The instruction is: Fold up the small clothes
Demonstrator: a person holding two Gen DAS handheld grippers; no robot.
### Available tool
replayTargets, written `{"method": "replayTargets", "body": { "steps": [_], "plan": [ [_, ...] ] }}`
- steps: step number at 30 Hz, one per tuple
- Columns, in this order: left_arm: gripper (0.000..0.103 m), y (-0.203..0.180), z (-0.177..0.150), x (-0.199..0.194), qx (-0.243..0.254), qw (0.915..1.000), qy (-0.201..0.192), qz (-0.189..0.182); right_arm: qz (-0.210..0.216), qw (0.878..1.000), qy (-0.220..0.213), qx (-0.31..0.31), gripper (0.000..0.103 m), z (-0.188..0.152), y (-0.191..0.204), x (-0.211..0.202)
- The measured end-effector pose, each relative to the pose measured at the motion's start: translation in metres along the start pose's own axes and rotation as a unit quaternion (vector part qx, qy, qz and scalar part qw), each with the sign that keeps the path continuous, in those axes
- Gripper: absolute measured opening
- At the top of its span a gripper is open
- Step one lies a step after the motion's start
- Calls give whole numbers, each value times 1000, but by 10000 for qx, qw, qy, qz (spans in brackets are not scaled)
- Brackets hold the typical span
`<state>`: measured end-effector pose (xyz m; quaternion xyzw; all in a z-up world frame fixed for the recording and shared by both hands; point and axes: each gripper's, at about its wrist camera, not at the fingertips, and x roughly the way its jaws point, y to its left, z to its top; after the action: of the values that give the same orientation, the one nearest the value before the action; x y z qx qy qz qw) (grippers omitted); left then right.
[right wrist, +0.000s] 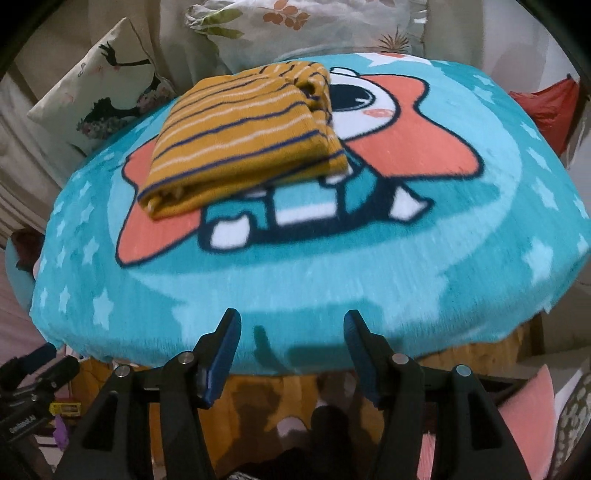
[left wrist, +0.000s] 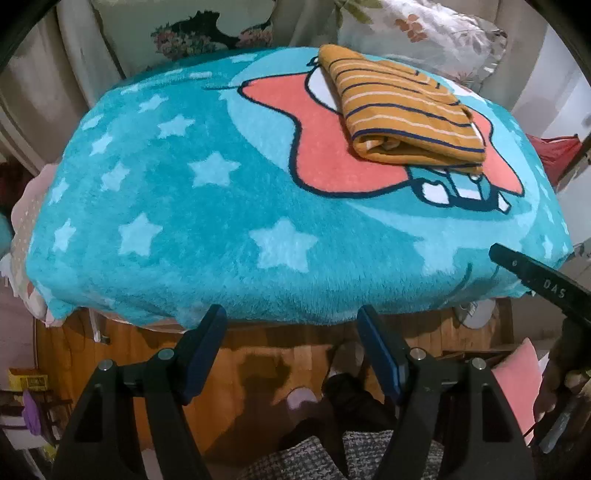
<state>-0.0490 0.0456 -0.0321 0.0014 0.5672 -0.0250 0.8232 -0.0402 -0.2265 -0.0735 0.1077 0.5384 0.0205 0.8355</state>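
Shirt: the shirt (left wrist: 402,110) is a mustard knit with thin navy and white stripes, folded into a thick packet, and neither pair of tongs touches it.
Left tongs: the left tongs (left wrist: 291,317) stand wide apart with nothing between their blue pads (left wrist: 382,354); they hang just off the near edge of the blanket (left wrist: 207,229).
Right tongs: the right tongs (right wrist: 291,323) are also wide and empty, with their tips over the near rim of the blanket (right wrist: 332,288).
Edges: the near hem of the blanket curves right in front of both pairs of tongs; below it show wood boards (left wrist: 280,354). In the left view the blanket drops away at the left and right sides.
Open room: a broad stretch of teal pile with pale stars lies bare between the tongs and the shirt, most of it to the left in the left view.
Shirt's look: layers stacked, the rolled fold edge turned toward the cameras, stripes running across, and the corners fairly square.
Shirt's place: on the far part of the blanket, over the coral star (right wrist: 406,147) of the cartoon print, well apart from both tongs; far right in the left view, far left in the right view (right wrist: 240,136).
Beyond: printed cushions (right wrist: 295,26) stand behind the blanket's far edge.
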Motion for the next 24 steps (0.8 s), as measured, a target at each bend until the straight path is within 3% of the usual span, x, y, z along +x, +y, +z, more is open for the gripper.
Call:
{"method": "replayTargets", "body": {
  "steps": [21, 24],
  "plan": [
    [72, 15, -23, -51, -80, 9953, -933, 233, -213, 9985, 8, -498, 65, -33, 47, -20],
    [80, 15, -24, -59, -115, 9936, -1088, 272, -217, 9982, -50, -551, 66, -33, 50, -25]
  ]
}}
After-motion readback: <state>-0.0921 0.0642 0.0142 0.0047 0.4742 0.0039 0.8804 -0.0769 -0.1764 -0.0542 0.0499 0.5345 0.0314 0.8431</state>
